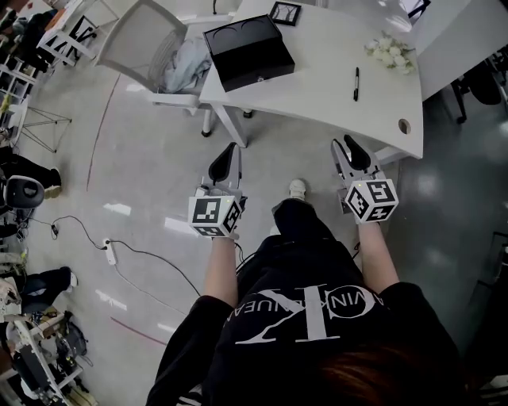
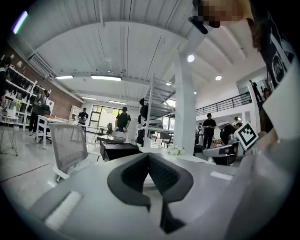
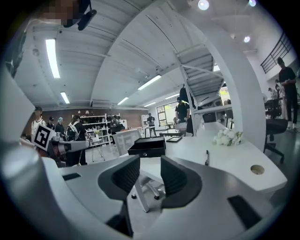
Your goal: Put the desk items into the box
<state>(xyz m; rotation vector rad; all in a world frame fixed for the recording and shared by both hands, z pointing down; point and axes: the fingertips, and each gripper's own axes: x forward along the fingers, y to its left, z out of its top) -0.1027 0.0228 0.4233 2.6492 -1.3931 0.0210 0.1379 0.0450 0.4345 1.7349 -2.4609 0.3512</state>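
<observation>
An open black box (image 1: 246,49) sits on the white desk (image 1: 317,95) at the far left. A black pen (image 1: 355,83), a bunch of white flowers (image 1: 389,51) and a small black frame (image 1: 284,13) also lie on the desk. Both grippers hang over the floor, short of the desk's near edge. My left gripper (image 1: 227,155) is shut with its jaw tips touching and nothing between them. My right gripper (image 1: 348,147) is open and empty. The right gripper view shows the box (image 3: 147,146), pen (image 3: 206,158) and flowers (image 3: 227,137) beyond the right gripper (image 3: 150,171).
A grey mesh chair (image 1: 151,44) with a cloth (image 1: 184,63) on it stands left of the desk. A cable and power strip (image 1: 111,250) lie on the floor at left. The desk has a round hole (image 1: 404,126) near its right corner. People stand in the background.
</observation>
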